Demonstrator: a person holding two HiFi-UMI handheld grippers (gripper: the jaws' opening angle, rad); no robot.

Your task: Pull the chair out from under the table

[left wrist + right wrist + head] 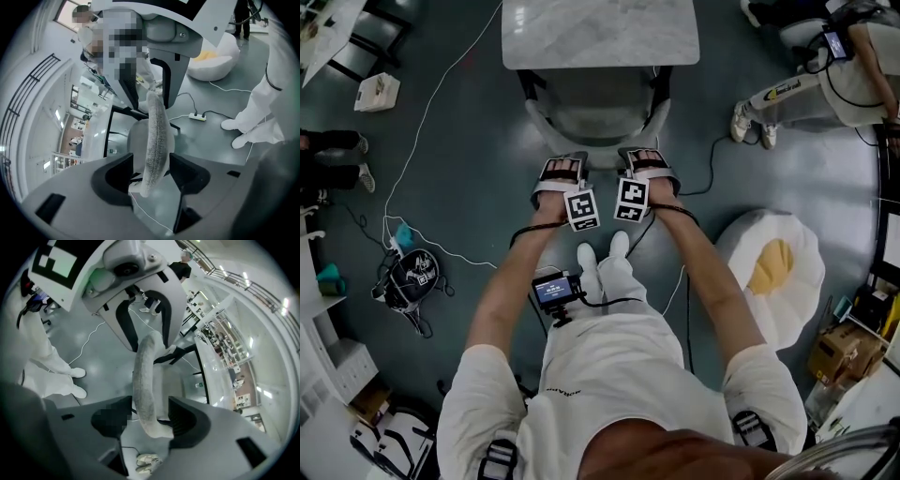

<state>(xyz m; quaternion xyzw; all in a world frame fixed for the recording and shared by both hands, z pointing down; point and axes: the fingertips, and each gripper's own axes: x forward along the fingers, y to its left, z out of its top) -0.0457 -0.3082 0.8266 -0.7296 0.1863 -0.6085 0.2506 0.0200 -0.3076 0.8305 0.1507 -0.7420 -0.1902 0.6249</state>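
White T-shirt point(619, 375), white trousers point(623, 286) and shoes point(620, 247) there. The left gripper point(560, 171) and right gripper point(648, 165) are grey, each bearing a black-and-white marker cube point(582, 208).

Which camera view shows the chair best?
The head view: the chair appears nearly whole, partly tucked under the table. The left gripper view and the right gripper view each show only its padded back edge, standing between open jaws.

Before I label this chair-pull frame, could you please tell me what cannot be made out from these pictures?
- How far the chair seat reaches under the table: head view, the marble top covers it.
- Jaws of the left gripper and right gripper: head view, hidden beneath their own bodies; the gripper views show them open astride the backrest.
- Bystander at upper right: head view, cut off by the edge.
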